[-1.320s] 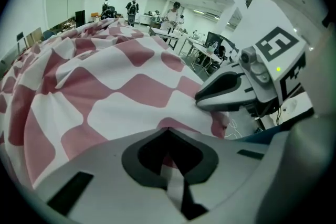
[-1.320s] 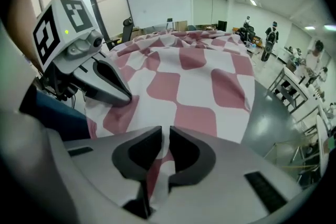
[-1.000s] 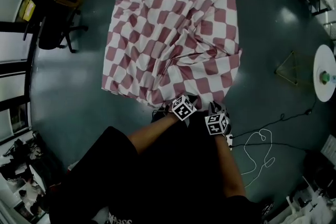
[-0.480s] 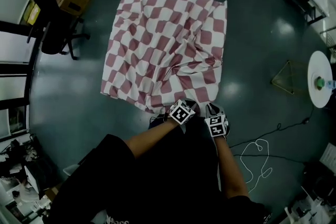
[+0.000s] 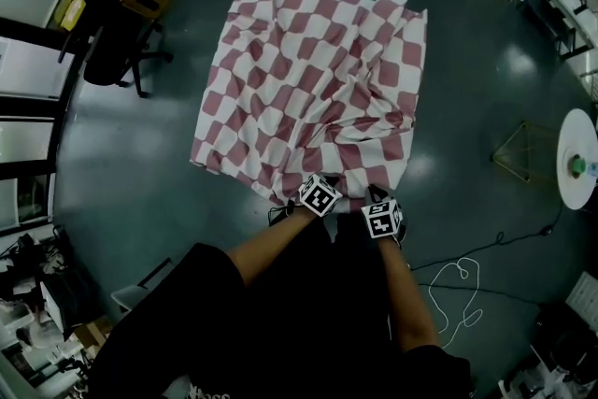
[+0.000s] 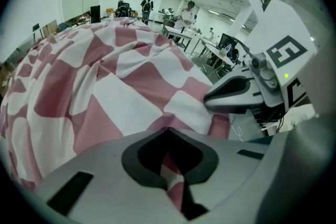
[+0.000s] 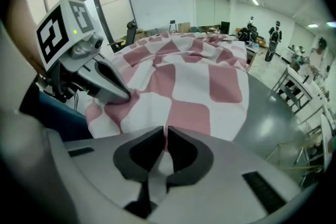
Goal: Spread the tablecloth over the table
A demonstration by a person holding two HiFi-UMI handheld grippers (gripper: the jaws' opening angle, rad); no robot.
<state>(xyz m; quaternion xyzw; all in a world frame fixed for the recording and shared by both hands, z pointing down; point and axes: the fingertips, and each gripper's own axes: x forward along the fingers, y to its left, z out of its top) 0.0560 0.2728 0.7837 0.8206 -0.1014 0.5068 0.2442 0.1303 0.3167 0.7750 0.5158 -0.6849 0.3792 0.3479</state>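
- Pinching the near hem, the left tongs [image 6: 168, 132] are fully closed on a fold of the cloth [image 5: 313, 75], which runs down through their throat.
- The right tongs [image 7: 164, 132] stand narrow with hem between them. They have just been closing, and their pads now press on the cloth.
- The two tongs sit side by side at the near edge, just apart, the left one slightly farther in.
- From both tongs the cloth stretches away to the far side, a rough square turned a little. The surface under it is covered and cannot be seen, and dark floor [image 5: 472, 79] lies all round.
- The near-right corner lies just beside the right tongs, while the near-left corner is well to the left of the left tongs. I judge any outward spread along the hem falls mostly to the left hand.
- A bunched ridge of creases runs from the cloth's middle toward its right edge, so that side seems to need the most pull.
- Against the earlier frames, both tongs remain at the near hem. The flap that bulged out at the right edge now lies more in line, though the creases remain.
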